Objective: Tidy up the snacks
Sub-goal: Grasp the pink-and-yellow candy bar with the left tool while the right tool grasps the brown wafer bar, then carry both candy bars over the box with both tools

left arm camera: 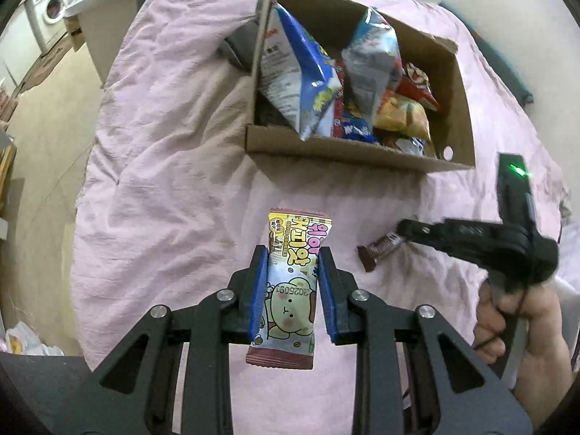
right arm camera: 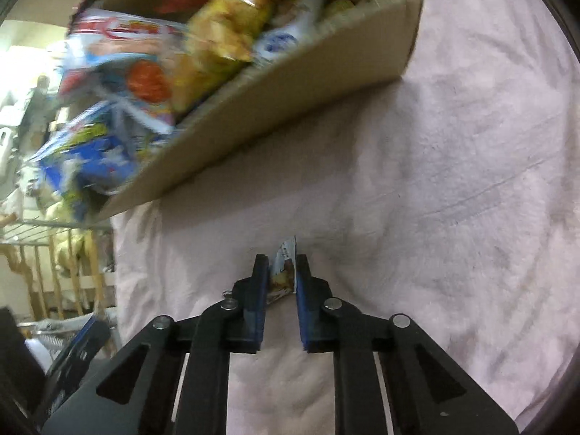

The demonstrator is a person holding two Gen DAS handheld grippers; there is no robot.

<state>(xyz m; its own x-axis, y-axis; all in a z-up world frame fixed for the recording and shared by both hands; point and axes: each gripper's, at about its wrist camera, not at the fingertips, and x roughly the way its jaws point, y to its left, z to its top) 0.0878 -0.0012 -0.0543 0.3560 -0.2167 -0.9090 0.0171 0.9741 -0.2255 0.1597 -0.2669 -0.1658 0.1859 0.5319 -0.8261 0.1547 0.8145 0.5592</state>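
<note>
1. Clamped in my left gripper (left arm camera: 291, 286) is the cartoon-bear snack bar (left arm camera: 290, 290), held by its long edges; its long axis points straight ahead at the cardboard box (left arm camera: 348, 154).
2. That box sits up the pink bedspread (left arm camera: 163, 181) from the bar, its near wall facing me and its bags crowded to the left and middle.
3. Right of the bar, nearer me than the box, my right gripper (right arm camera: 282, 272) is pinched on a small wrapper (right arm camera: 284, 273); a dark bar (left arm camera: 380, 250) shows at its tips from the left view, and I cannot tell whether it is that same wrapper.
4. I judge the left gripper's load goes in first, forward over the near wall.
</note>
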